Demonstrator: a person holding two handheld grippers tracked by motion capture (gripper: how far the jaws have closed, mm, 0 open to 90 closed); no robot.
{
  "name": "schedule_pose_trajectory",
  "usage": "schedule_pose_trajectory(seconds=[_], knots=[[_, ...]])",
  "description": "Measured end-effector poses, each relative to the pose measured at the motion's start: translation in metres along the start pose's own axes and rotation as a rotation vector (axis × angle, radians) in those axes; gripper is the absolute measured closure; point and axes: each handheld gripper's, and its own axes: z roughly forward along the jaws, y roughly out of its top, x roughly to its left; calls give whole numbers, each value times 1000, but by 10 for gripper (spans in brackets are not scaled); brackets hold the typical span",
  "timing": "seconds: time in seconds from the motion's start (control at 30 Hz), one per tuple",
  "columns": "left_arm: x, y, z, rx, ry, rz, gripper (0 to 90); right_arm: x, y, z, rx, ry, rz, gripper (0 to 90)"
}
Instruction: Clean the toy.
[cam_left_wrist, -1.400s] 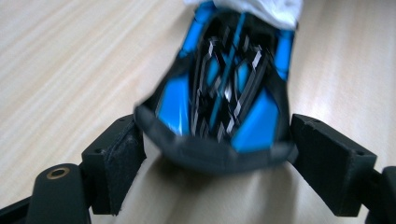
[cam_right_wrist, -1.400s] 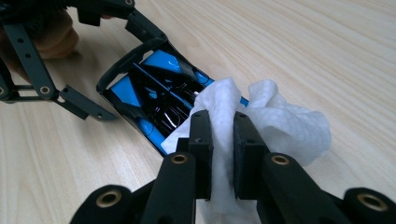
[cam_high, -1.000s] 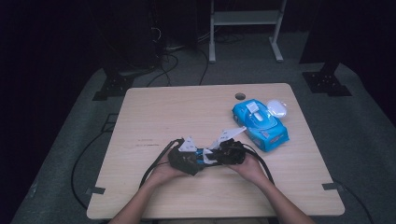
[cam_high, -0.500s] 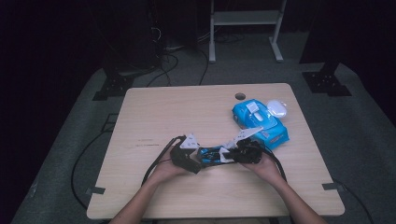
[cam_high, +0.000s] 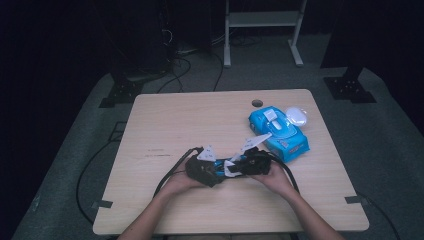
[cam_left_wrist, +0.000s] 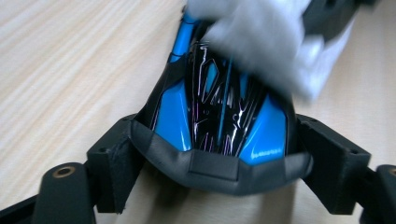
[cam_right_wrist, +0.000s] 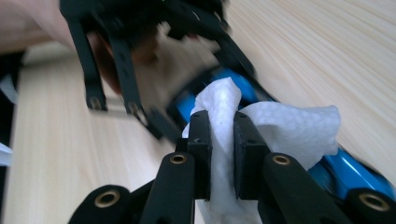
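Observation:
A glossy blue and black toy car (cam_left_wrist: 219, 107) sits between the jaws of my left gripper (cam_left_wrist: 217, 140). Both pads press its sides, and the jaws have just been closing on it. My right gripper (cam_right_wrist: 222, 126) is shut on a bunched white wipe (cam_right_wrist: 294, 126), which lies against the toy car (cam_right_wrist: 345, 172). In the high view the left gripper (cam_high: 212, 171) and right gripper (cam_high: 234, 167) meet tip to tip at the table's front middle, with the wipe (cam_high: 229, 171) between them. The wipe (cam_left_wrist: 261, 37) blurs over the car's far end.
A blue pack of wet wipes (cam_high: 280, 131) lies at the right of the wooden table (cam_high: 175, 125), with a white rounded object (cam_high: 297, 116) behind it. A cable hole (cam_high: 257, 103) is near the far edge. Black cables (cam_high: 172, 172) trail from both grippers.
The right gripper with the wipe has shifted slightly right and back left against the toy car. Both hands stay at the same spot near the table's front.

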Motion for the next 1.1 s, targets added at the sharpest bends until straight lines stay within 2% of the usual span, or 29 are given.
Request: schedule_pose_trajectory(seconds=[0.03, 0.1, 0.17, 0.23, 0.3, 0.37, 0.47, 0.53, 0.57, 0.63, 0.67, 0.83, 0.9, 0.97, 1.1], knots=[[-3, 0, 0, 0, -7, 3, 236, 4, 6, 5, -1, 8, -3, 790], [-6, 0, -2, 16, 16, 27, 237, 8, 15, 18, 30, 30, -9, 790], [-7, -2, -3, 12, 22, 26, 237, 11, 16, 26, 52, 14, -33, 791], [-6, -3, -4, 10, 21, 30, 239, 11, 15, 25, 49, 8, -34, 791], [-6, -3, -3, 9, 23, 34, 239, 10, 13, 18, 49, -39, -44, 792], [-7, -3, -2, 4, 24, 30, 239, 8, 9, 11, 37, -70, -32, 794], [-8, -3, -2, 4, 28, 29, 238, 11, 7, 13, 32, -65, -17, 792], [-8, -3, -2, 4, 29, 27, 238, 17, 9, 22, 25, -33, -25, 790], [-8, -3, -2, 7, 33, 27, 238, 20, 11, 28, 28, -22, -37, 790], [-7, -5, -4, 5, 33, 26, 237, 26, 13, 33, 26, -49, -86, 791], [-8, -5, -4, 4, 35, 27, 238, 25, 13, 32, 30, -50, -87, 791], [-8, -4, -2, 1, 36, 25, 239, 14, 9, 16, -4, -101, -16, 792], [-9, -3, -1, 0, 38, 23, 238, 12, 10, 13, -15, -106, 4, 796], [-9, -3, -1, 0, 38, 22, 238, 14, 13, 18, -25, -82, 28, 796], [-9, -4, -3, 1, 40, 17, 238, 16, 23, 36, -31, -64, 28, 795]])
